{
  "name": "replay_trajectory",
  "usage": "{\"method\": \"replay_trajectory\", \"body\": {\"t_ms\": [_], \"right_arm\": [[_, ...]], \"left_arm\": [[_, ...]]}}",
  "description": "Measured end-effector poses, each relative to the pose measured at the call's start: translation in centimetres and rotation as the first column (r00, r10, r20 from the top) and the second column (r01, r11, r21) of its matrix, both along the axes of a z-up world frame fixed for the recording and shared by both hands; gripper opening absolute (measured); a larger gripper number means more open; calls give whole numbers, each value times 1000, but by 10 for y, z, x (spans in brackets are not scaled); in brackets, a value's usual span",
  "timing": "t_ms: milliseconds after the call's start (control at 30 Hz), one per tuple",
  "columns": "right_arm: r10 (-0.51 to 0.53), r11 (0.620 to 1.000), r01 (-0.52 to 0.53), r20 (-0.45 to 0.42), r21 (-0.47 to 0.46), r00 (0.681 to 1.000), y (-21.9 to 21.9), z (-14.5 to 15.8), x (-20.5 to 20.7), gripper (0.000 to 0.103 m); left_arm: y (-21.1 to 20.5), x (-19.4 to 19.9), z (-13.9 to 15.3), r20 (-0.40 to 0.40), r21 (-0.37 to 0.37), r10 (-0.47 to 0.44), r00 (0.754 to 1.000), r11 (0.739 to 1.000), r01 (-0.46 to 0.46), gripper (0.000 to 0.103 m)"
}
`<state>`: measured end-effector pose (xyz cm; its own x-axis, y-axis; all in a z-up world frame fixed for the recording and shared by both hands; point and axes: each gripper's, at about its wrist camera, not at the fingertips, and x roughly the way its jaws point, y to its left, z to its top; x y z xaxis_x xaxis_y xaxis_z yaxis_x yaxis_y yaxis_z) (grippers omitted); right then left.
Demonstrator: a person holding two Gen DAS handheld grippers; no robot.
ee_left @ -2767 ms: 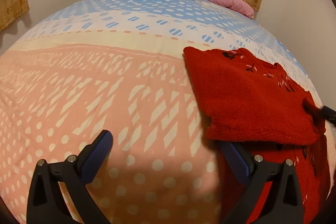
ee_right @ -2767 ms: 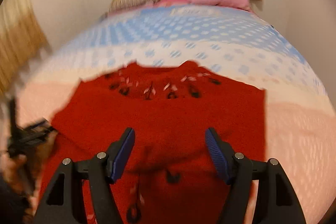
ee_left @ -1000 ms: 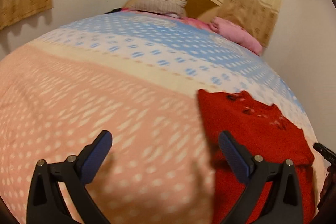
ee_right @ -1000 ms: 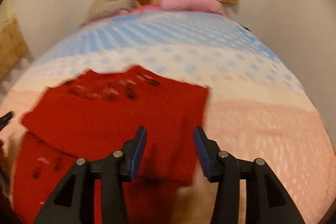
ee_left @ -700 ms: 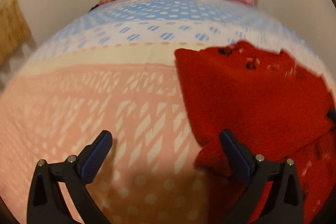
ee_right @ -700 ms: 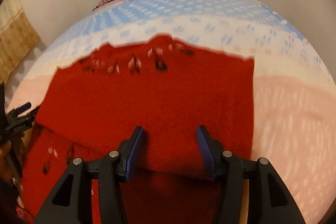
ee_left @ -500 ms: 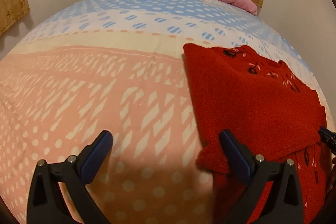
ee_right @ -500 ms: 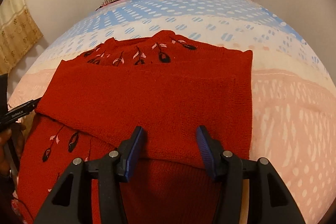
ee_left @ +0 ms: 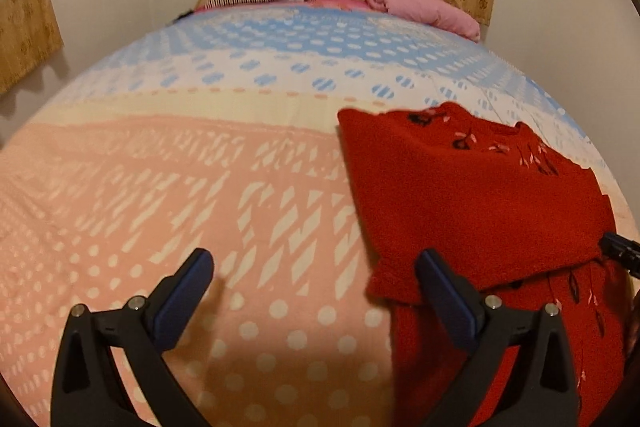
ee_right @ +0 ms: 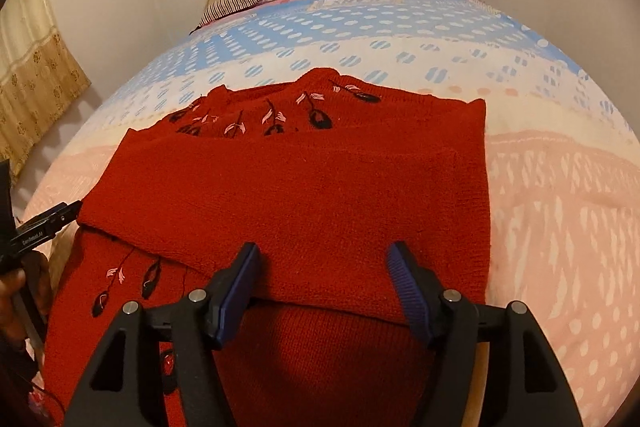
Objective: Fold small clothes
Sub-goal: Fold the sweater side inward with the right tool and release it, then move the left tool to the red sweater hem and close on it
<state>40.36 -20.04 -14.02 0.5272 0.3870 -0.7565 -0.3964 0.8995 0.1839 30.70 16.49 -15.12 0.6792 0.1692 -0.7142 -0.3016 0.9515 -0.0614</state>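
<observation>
The red sweater (ee_right: 304,195) lay on the bedspread (ee_left: 160,187), sleeves already folded across its front — the bottom half was not yet brought up. Both tongs stood open and empty: the right gripper (ee_right: 322,287) over the sweater, the left gripper (ee_left: 312,291) beside its edge.
</observation>
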Motion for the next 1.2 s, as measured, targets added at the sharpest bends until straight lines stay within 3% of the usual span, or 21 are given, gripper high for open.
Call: {"method": "replay_trajectory", "body": {"t_ms": [133,333,700,1200], "right_arm": [[-3,1000,3,10,-12,1000,2,2,-4,71],[2,1000,-1,26,-21,1000,5,4,-10,75],[-83,993,77,71,86,994,-17,24,-41,75],[-32,985,16,93,172,995,-34,47,-117,75]], "left_arm": [[-3,-6,8,31,28,-18,999,999,17,103],[-11,-7,7,11,49,-43,999,998,42,103],[-22,-35,23,48,19,-74,996,997,73,103],[-33,-108,52,110,-52,-156,982,985,162,103]]}}
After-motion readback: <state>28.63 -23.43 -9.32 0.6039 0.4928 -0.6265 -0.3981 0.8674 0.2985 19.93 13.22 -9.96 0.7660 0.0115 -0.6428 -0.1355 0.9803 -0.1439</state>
